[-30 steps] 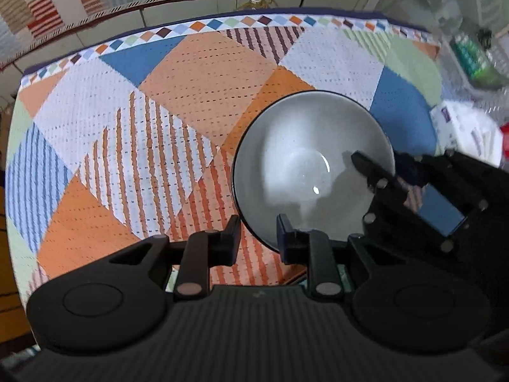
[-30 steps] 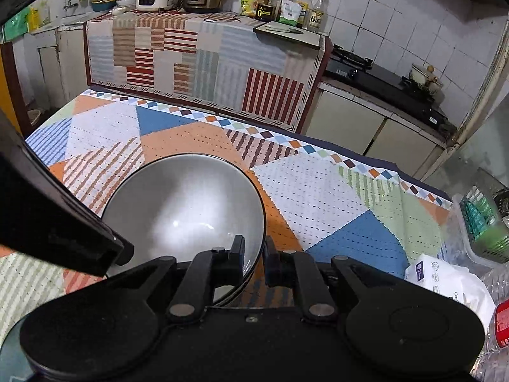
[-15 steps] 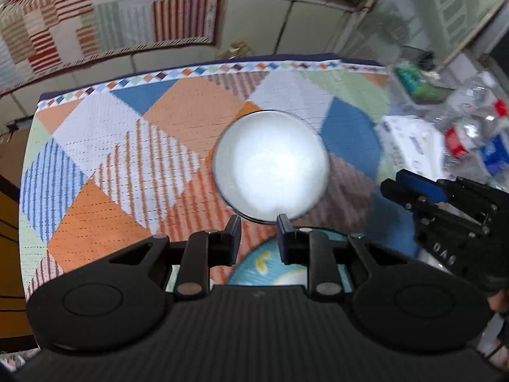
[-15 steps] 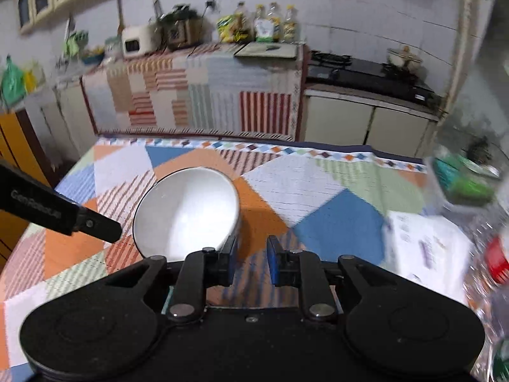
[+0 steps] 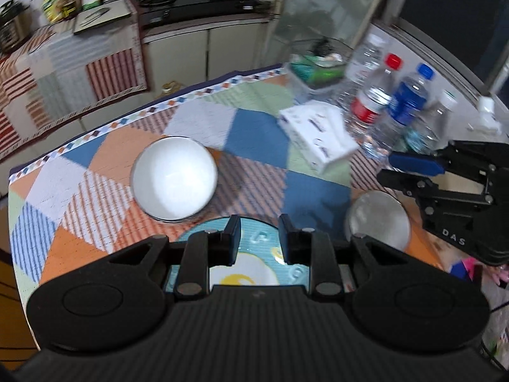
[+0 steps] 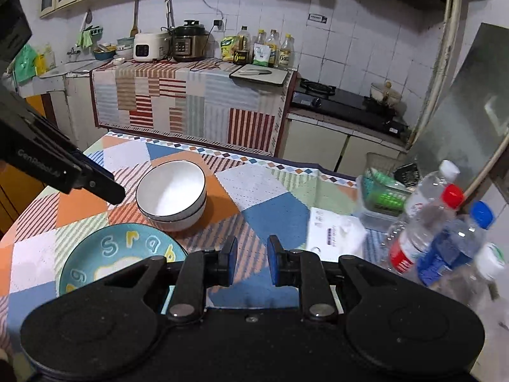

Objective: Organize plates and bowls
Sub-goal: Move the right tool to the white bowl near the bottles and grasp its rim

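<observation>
On the patchwork tablecloth (image 6: 270, 203): stacked white bowls (image 6: 171, 194) beside blue plate (image 6: 111, 254) | left gripper (image 5: 259, 238): empty, jaws opening | right gripper (image 6: 249, 262): empty, slightly parted above cloth

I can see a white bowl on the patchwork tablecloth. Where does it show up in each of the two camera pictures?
Left wrist view: the white bowl sits left of centre, just above the tool's fingertips.
Right wrist view: the bowl is left of centre, and here it proves to be two bowls stacked.
Shared landmark: the blue plate with raised letters lies just nearer the camera than the bowl in both.
</observation>
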A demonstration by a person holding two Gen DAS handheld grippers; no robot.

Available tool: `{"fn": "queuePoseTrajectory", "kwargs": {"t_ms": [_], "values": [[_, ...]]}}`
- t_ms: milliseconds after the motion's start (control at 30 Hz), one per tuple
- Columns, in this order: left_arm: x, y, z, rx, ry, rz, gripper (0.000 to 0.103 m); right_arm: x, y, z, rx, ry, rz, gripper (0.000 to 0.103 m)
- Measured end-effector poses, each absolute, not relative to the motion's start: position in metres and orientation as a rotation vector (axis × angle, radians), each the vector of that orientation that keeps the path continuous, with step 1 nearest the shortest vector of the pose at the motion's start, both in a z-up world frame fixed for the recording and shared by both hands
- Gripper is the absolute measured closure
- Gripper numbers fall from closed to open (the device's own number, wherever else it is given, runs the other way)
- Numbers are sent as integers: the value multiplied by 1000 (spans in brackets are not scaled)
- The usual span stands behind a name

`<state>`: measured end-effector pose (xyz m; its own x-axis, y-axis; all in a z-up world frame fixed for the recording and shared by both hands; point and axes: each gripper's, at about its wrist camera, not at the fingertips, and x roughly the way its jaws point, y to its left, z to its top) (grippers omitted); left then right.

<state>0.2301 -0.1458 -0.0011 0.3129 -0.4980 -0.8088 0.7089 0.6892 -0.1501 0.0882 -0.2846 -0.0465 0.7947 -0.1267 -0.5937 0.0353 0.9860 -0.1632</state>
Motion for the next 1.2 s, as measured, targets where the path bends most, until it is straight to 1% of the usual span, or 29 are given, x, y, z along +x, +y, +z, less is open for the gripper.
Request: {"fn": "queuePoseTrajectory", "kwargs": {"t_ms": [100,300,433,600,700,800,933,1000,1100,1167,1200], "values": [[217,-158,-2,270,953,-826,77,73,-288,-52,-156,648,-114,79],[201,-181,-16,255,952,-860,76,49,-308,-82,-144,618,-181,78],[192,-192,-30,222,965,-908,76,41,-322,-100,-113,646,-236,78],[182,-211,-55,231,967,-949,76,36,-339,-121,-69,701,-281,78],[175,-233,-75,271,923,-934,76,31,-348,-134,-57,730,-307,75],[171,-254,-95,324,924,-923,75,24,-357,-144,-49,754,-357,74],[168,-268,-117,347,962,-946,67,21,-356,-152,-42,777,-338,74],[166,-270,-125,356,970,-949,62,23,-352,-157,-56,795,-337,74],[164,-273,-134,374,972,-937,61,24,-349,-166,-65,818,-341,72],[166,-276,-138,376,970,-926,58,26,-344,-171,-99,827,-348,71],[167,-278,-139,379,966,-921,58,27,-342,-173,-111,835,-347,68]]}}
